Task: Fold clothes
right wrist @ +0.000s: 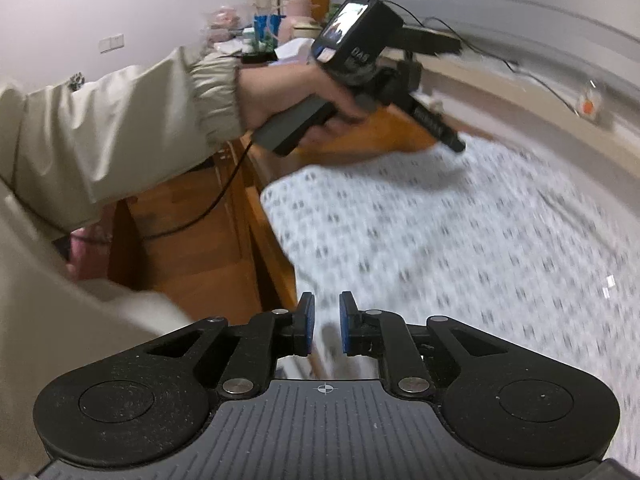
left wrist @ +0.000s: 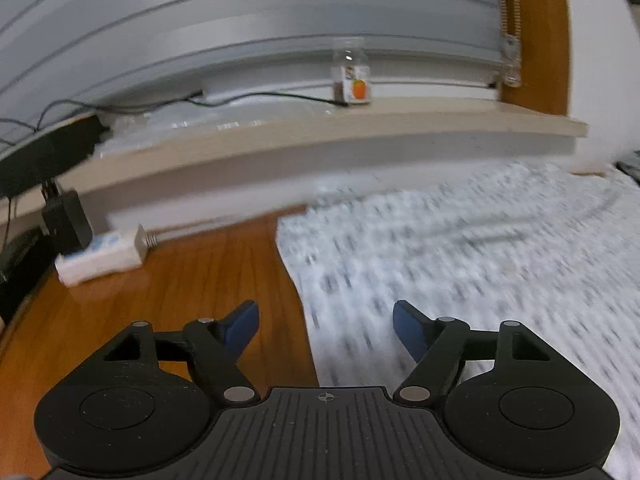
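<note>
While the garment [left wrist: 460, 264] edge crosses the table [left wrist: 180, 280], left claw [left wrist: 324, 328] gapes.

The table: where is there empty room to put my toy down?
Bare wood shows left of the patterned cloth, bordered behind by the white box and the wall ledge. The cloth fills the right side, and black gear crowds the far left corner.

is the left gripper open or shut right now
Open: the left gripper has its blue pads spread wide, with nothing between them, above the edge of the patterned garment.
</note>
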